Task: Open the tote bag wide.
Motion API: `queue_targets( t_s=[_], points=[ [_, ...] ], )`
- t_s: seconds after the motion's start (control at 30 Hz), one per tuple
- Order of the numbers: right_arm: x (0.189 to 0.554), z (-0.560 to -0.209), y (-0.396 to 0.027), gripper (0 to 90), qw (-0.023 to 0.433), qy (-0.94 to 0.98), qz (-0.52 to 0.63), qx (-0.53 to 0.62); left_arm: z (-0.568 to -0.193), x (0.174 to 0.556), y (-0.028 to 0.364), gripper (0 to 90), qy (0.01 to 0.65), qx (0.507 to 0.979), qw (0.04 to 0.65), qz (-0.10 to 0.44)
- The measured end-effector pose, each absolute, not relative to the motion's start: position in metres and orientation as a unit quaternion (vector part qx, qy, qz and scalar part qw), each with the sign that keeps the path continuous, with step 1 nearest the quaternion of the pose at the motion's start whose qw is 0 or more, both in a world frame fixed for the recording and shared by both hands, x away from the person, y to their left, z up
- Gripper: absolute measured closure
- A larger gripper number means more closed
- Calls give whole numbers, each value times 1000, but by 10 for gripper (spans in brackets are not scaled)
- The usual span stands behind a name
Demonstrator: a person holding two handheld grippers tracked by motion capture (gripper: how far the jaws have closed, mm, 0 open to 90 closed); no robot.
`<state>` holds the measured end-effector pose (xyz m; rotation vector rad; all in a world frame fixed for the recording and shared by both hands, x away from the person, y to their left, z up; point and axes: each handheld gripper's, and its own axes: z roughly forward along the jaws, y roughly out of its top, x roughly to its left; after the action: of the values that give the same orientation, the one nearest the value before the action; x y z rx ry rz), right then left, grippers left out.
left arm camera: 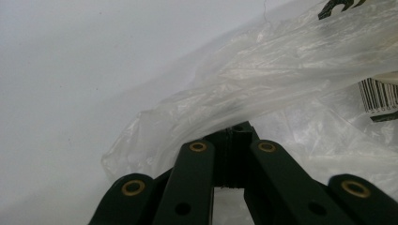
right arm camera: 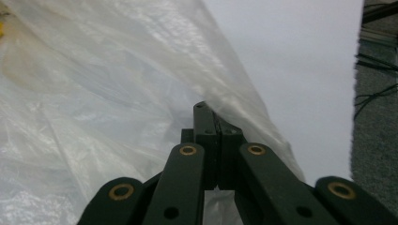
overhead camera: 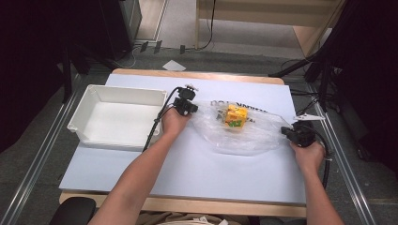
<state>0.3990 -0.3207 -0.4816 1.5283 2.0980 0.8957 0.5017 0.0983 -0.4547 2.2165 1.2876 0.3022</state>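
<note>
One clear, crinkled plastic bag (overhead camera: 244, 131) lies on the pale blue-white table top (overhead camera: 187, 168), right of centre and nearer the far edge. Black lettering runs along its far side, too distorted to read; the left gripper view catches a barcode label (left arm camera: 379, 96) through the film. Inside sits one small yellow-orange carton (overhead camera: 236, 116) with a green patch, its print illegible. One empty white rectangular plastic bin (overhead camera: 117, 117) stands near the left edge. The left gripper (left arm camera: 239, 133) has its jaws closed, pinching the bag's left rim. The right gripper (right arm camera: 213, 124), jaws pressed together, clamps the bag's right rim near the table's right edge.
</note>
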Motion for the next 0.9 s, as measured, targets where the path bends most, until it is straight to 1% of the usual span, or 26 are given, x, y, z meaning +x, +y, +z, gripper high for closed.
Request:
queue_targets(
  t_s=[0.13, 0.17, 0.23, 0.37, 0.53, 0.67, 0.73, 0.9],
  points=[
    [399, -482, -330, 900, 199, 738, 318, 561, -455, 502, 99, 900, 480, 824, 278, 116],
    [398, -482, -330, 900, 211, 738, 308, 563, -455, 502, 99, 900, 481, 823, 276, 118],
    [399, -482, -333, 900, 216, 736, 305, 564, -455, 502, 100, 900, 486, 821, 276, 120],
    [399, -482, -338, 900, 212, 729, 310, 572, -455, 503, 100, 900, 494, 816, 277, 116],
    [400, -476, -332, 900, 188, 728, 320, 576, -453, 504, 101, 900, 495, 816, 281, 103],
    [400, -468, -326, 900, 177, 729, 341, 566, -441, 500, 99, 900, 492, 809, 309, 94],
    [400, -462, -323, 900, 175, 730, 351, 560, -434, 498, 96, 860, 486, 809, 317, 90],
    [398, -447, -310, 900, 172, 742, 364, 536, -416, 491, 93, 851, 464, 815, 333, 96]
  ],
)
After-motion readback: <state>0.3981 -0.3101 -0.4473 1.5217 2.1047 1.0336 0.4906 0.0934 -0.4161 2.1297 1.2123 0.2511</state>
